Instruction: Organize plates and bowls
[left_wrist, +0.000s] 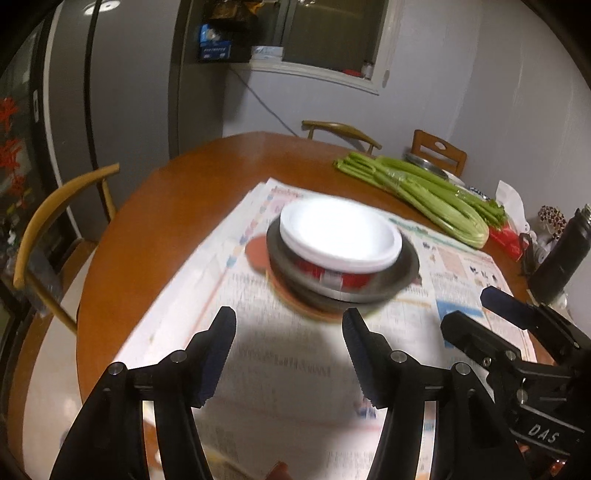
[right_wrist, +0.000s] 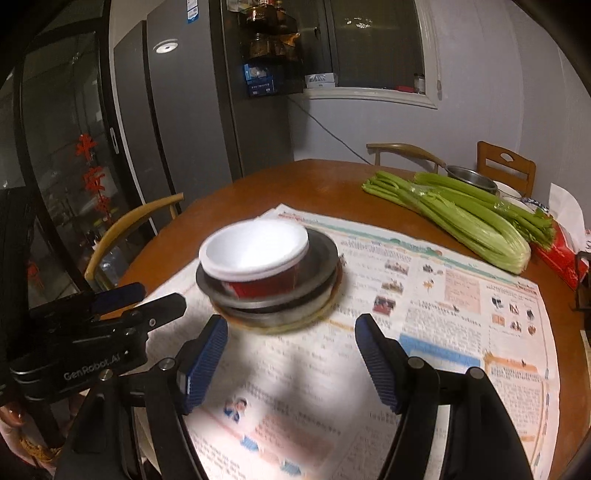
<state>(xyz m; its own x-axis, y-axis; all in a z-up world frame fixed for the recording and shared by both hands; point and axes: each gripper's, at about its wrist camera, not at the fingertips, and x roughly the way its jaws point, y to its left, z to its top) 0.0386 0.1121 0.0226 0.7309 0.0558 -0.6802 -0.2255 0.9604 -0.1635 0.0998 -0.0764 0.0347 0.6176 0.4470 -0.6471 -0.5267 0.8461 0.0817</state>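
Note:
A stack stands on the newspaper: white bowls with red outsides (left_wrist: 341, 236) (right_wrist: 255, 249) nested inside dark metal plates (left_wrist: 400, 273) (right_wrist: 321, 269), on an orange-rimmed plate (left_wrist: 295, 304) (right_wrist: 328, 308). My left gripper (left_wrist: 290, 325) is open a little short of the stack, nothing between its fingers. My right gripper (right_wrist: 290, 332) is open too, just in front of the stack, empty. Each gripper shows in the other's view: the right gripper (left_wrist: 469, 314) at the right edge, the left gripper (right_wrist: 162, 295) at the left edge.
A newspaper (left_wrist: 258, 369) (right_wrist: 424, 332) covers the round wooden table (left_wrist: 177, 192) (right_wrist: 258, 192). Celery (left_wrist: 424, 192) (right_wrist: 461, 218) lies at the back right, with a metal pot (right_wrist: 471, 177), a dark bottle (left_wrist: 561, 258) and red packaging (right_wrist: 561, 258). Chairs (left_wrist: 55, 206) (right_wrist: 129, 225) ring the table.

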